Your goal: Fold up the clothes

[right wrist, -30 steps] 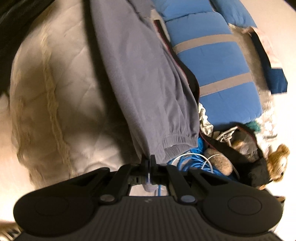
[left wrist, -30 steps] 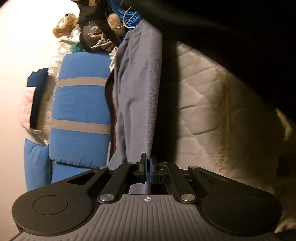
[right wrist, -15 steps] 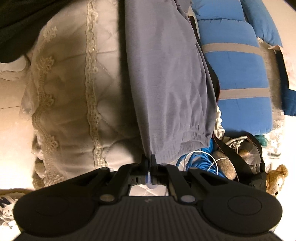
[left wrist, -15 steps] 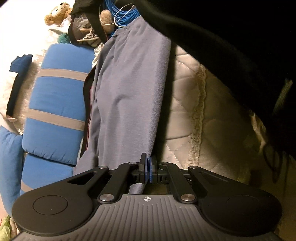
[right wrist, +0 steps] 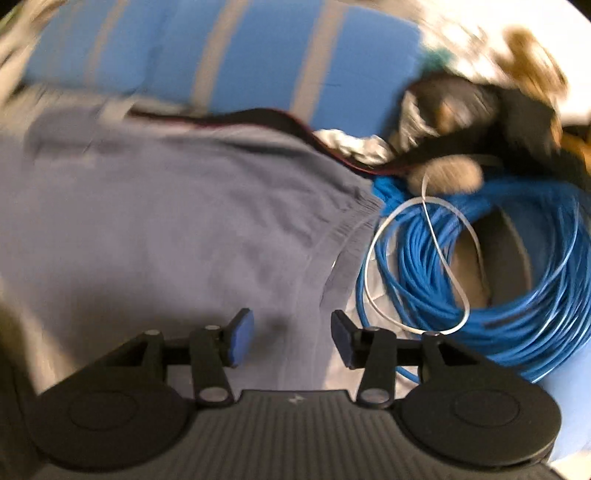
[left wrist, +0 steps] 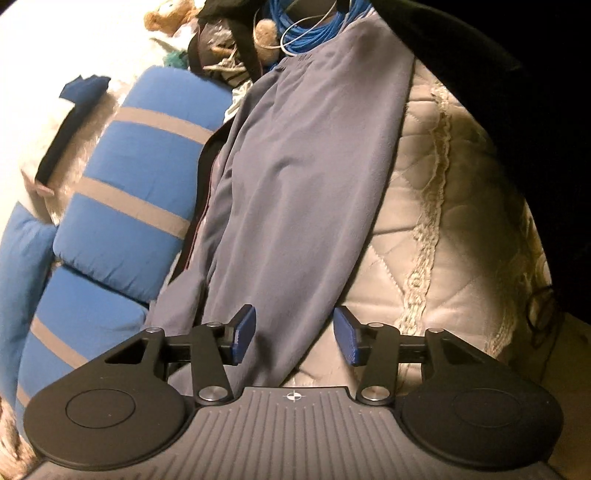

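Note:
A long grey garment (left wrist: pixel 314 177) lies stretched along the quilted cream bed cover (left wrist: pixel 436 229). Its ribbed cuff end also shows in the blurred right wrist view (right wrist: pixel 192 236). My left gripper (left wrist: pixel 293 334) is open, its blue pads (left wrist: pixel 245 330) on either side of the garment's near end, holding nothing. My right gripper (right wrist: pixel 291 338) is open just above the garment near its cuff (right wrist: pixel 351 221), holding nothing.
Blue cushions with grey stripes (left wrist: pixel 140 192) lie beside the garment. A coil of blue cable (right wrist: pixel 480 266) with a white strap lies right of the cuff. A dark bag (left wrist: pixel 229 48) and teddy bear (left wrist: pixel 162 18) sit at the far end. The bed edge drops off right.
Both grippers were shut on the garment's ends and have opened, letting it go onto the bed. The right gripper has swung fast towards the cuff and cable coil.

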The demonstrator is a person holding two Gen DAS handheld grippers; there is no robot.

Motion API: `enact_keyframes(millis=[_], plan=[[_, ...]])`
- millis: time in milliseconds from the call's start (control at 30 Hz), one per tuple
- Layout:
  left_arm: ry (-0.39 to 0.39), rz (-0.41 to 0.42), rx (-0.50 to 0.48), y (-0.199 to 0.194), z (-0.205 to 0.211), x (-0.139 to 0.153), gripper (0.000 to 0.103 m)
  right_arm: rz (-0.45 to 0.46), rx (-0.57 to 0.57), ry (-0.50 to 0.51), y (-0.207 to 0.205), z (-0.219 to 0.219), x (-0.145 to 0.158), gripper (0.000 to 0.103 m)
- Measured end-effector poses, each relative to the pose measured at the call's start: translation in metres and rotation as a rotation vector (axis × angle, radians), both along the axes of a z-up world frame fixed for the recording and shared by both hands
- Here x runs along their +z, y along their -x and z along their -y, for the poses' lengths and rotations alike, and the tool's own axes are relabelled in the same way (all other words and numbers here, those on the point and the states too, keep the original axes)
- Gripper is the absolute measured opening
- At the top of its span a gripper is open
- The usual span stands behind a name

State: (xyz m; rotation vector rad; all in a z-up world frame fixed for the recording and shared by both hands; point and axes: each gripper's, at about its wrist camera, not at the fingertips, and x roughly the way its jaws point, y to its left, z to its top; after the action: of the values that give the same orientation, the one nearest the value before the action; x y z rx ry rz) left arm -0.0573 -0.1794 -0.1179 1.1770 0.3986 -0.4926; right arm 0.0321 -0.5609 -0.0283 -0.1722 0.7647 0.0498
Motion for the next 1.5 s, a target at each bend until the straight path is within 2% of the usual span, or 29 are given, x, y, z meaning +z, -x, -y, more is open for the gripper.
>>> enact_keyframes(millis=[67,167,433,500,800,833,967,1067,1100,1167,1200,1233,1300,1433,1500], plan=[[0.009,-0.008,0.004,0.001,0.001,0.002,0.046,0.004,-0.032,-0.064,-0.011,0.006,0.002,0.062],[0.013,-0.010,0.005,0.002,0.001,0.002,0.047,0.004,-0.073,-0.093,-0.033,0.012,-0.005,0.062],[0.029,-0.005,0.012,0.000,-0.003,0.000,0.047,-0.050,-0.182,-0.197,-0.081,0.029,-0.041,0.059],[0.034,-0.005,0.016,0.000,-0.004,0.000,0.047,-0.041,-0.177,-0.209,-0.082,0.028,-0.045,0.032],[0.058,-0.029,0.028,-0.003,-0.005,0.003,0.047,0.005,-0.232,-0.154,-0.078,0.030,-0.031,0.014],[0.060,-0.032,0.028,-0.003,-0.006,0.003,0.047,0.007,-0.245,-0.145,-0.077,0.033,-0.029,0.000],[0.077,-0.040,0.029,-0.004,-0.006,0.003,0.047,0.006,-0.341,-0.103,-0.076,0.055,-0.025,0.001],[0.091,-0.044,0.031,-0.006,-0.006,0.003,0.047,-0.017,-0.343,-0.118,-0.074,0.064,-0.026,0.002],[0.099,-0.049,0.035,-0.007,-0.006,0.003,0.047,-0.016,-0.331,-0.132,-0.072,0.064,-0.025,0.010],[0.115,-0.058,0.044,-0.008,-0.007,0.005,0.047,-0.007,-0.301,-0.165,-0.069,0.062,-0.024,0.015],[0.121,-0.062,0.047,-0.009,-0.007,0.005,0.047,-0.009,-0.289,-0.182,-0.069,0.061,-0.025,0.032],[0.127,-0.066,0.051,-0.009,-0.008,0.006,0.047,-0.011,-0.277,-0.198,-0.070,0.059,-0.026,0.036],[0.139,-0.074,0.058,-0.009,-0.009,0.007,0.047,-0.021,-0.251,-0.213,-0.073,0.053,-0.029,0.038],[0.163,-0.089,0.072,-0.010,-0.011,0.009,0.047,-0.038,-0.219,-0.193,-0.081,0.040,-0.038,0.052],[0.162,-0.087,0.072,-0.010,-0.013,0.009,0.047,-0.039,-0.217,-0.178,-0.085,0.037,-0.041,0.054]])
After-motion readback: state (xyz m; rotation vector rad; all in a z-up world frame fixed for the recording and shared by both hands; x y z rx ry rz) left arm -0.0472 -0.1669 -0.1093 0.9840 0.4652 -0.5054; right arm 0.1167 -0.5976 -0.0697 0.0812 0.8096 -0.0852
